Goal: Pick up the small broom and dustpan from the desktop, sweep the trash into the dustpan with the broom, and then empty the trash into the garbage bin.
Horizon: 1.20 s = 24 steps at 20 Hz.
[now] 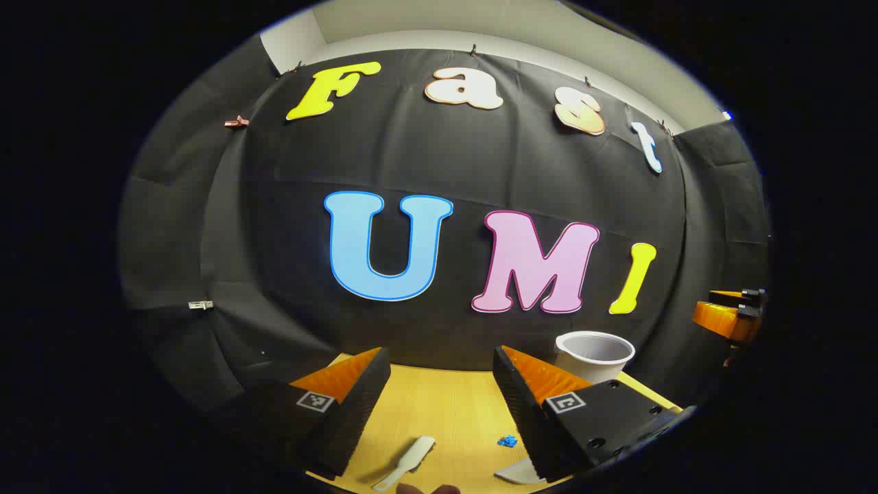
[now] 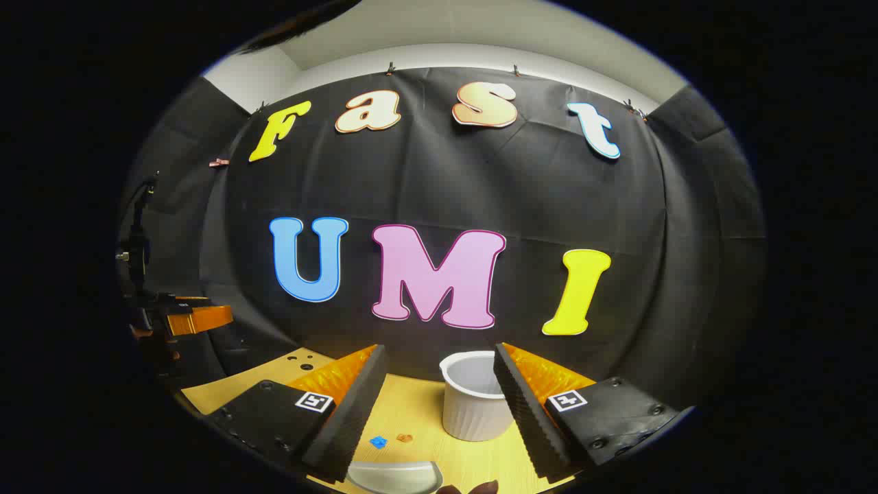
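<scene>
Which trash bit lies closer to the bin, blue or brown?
In the right gripper view, the brown scrap lies closer to the white ribbed bin; the blue scrap lies on its far side, farther from the bin, above the dustpan.

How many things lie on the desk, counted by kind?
Small broom: 1
Dustpan: 1
White bin: 1
Trash bits, one blue and one orange: 2
Total: 5

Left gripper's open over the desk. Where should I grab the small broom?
Take the broom by its slim handle, the flat part lying bare on the desk. Bring the left gripper straight down from above, one finger each side of the handle.
</scene>
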Each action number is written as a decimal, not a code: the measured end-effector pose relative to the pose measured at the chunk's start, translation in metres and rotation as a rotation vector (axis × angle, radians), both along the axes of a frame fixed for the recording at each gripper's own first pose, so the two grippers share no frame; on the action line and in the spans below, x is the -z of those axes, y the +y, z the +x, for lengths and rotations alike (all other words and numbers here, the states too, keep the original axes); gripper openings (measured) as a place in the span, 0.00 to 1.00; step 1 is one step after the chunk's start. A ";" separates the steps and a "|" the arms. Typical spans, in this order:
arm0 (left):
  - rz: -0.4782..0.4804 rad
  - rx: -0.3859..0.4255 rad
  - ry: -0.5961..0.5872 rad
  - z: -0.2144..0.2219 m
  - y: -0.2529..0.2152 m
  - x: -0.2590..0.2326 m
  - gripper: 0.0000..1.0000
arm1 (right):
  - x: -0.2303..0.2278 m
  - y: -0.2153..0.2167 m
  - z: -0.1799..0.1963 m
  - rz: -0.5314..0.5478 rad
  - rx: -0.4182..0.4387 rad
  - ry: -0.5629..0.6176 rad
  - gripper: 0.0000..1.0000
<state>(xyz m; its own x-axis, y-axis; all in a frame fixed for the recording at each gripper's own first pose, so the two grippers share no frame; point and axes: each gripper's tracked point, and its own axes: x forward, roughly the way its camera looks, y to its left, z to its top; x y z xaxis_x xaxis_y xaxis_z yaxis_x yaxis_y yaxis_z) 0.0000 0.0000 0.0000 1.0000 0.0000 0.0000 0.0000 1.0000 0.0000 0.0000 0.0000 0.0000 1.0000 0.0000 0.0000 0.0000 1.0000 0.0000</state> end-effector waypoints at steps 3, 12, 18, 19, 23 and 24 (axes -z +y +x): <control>0.004 0.022 0.000 0.001 0.006 0.002 0.95 | -0.004 0.007 -0.004 0.001 0.022 -0.010 0.98; 0.006 0.055 0.013 0.009 0.012 0.008 0.96 | 0.003 0.006 -0.003 0.014 0.066 -0.004 0.97; 0.015 0.036 0.031 0.019 0.007 0.017 0.96 | 0.038 0.007 0.002 0.003 -0.003 0.096 0.97; 0.013 0.032 0.034 0.020 0.007 0.019 0.96 | 0.047 0.011 0.000 0.000 -0.031 0.124 0.98; 0.016 0.016 0.053 0.025 0.007 0.029 0.96 | 0.111 0.026 -0.025 -0.034 -0.186 0.344 0.98; 0.014 0.011 0.059 0.027 0.008 0.031 0.96 | 0.133 0.031 -0.034 -0.049 -0.223 0.413 0.98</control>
